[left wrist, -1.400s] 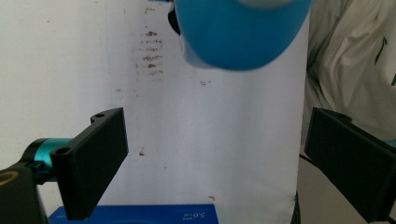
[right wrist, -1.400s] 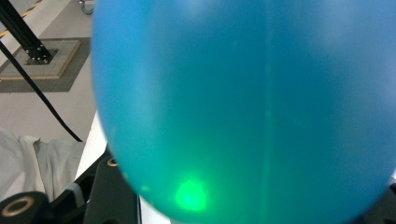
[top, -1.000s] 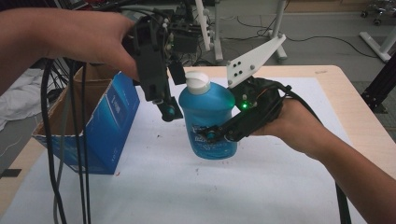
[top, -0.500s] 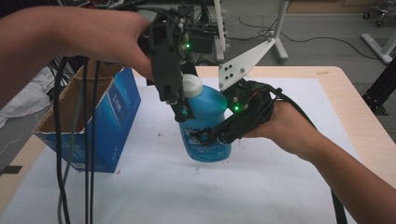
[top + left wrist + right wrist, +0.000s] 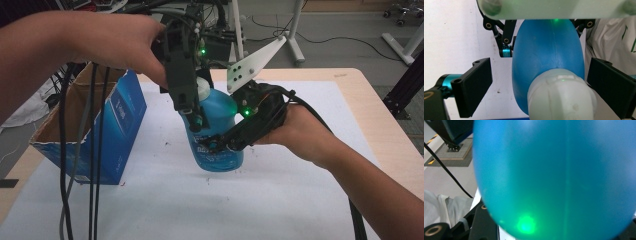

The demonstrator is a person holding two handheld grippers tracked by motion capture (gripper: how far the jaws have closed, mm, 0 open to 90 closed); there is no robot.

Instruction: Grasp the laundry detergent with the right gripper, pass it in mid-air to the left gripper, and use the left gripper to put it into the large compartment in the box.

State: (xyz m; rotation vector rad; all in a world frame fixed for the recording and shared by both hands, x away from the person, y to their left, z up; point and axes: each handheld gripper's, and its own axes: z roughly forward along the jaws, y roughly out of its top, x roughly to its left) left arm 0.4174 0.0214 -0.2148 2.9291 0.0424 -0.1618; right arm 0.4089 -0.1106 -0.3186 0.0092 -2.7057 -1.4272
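While right tongs (image 5: 220, 145) clamp blue bottle (image 5: 215, 130), left tongs (image 5: 539, 85) straddle cap (image 5: 561, 97), untouched

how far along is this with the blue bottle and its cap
Done: the right gripper is clamped on the blue bottle, holding it upright on the table. In hand: the left gripper hangs over the white cap, jaws open either side, not touching. Left: closing on the cap and working it.
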